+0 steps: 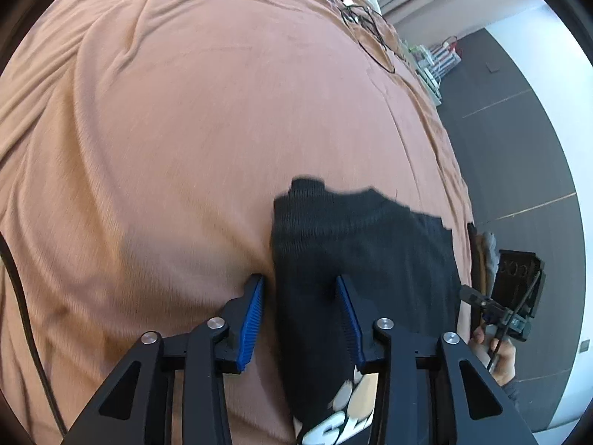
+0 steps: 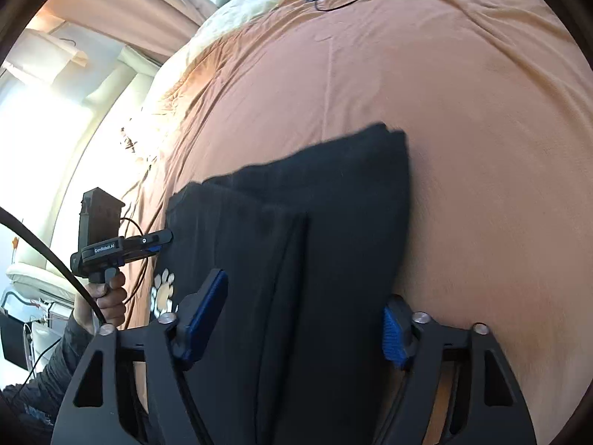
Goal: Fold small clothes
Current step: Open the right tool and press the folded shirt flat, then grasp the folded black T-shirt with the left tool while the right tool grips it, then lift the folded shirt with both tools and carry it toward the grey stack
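lying part-folded on the rust-orange bedspread [image 1: 185, 118], the small black knit garment with a paw-print graphic [image 1: 355, 259] looks light, soft and floppy, so it should sag and slide unless pinched at an edge or corner. the left gripper [image 1: 300, 285] is spread, one finger on the cloth, one at its 9 o'clock edge. the right gripper [image 2: 307, 304] is spread wide astride the stacked layers; best hold looks like the doubled edge at 12 o'clock.
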The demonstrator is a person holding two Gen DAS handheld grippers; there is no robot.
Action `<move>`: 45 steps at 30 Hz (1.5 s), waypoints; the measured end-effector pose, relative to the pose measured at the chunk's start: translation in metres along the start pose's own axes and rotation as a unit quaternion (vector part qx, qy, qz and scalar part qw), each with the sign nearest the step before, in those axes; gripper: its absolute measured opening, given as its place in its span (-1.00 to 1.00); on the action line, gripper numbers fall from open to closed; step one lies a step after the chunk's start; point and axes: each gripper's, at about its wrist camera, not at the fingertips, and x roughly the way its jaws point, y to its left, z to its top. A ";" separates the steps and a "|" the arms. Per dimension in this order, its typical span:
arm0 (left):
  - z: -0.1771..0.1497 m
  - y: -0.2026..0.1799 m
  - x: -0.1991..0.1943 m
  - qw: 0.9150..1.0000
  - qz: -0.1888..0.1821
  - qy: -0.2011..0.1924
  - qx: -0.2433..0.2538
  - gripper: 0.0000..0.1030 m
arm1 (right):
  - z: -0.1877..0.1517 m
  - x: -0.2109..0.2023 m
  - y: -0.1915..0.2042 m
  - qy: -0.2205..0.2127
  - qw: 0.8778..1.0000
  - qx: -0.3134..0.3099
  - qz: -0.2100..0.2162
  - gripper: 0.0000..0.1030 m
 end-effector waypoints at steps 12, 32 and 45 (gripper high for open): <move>0.010 -0.020 -0.023 0.999 0.007 -0.033 0.022 -0.79 | -0.004 -0.015 0.070 -0.026 0.995 -0.069 -0.071 -0.75; -0.070 -0.179 -0.213 0.979 -0.044 -0.133 0.149 -0.82 | -0.148 -0.240 0.223 -0.176 0.964 -0.145 -0.140 -0.77; -0.139 -0.288 -0.265 0.963 -0.096 -0.140 0.208 -0.83 | -0.260 -0.371 0.251 -0.253 0.941 -0.126 -0.187 -0.77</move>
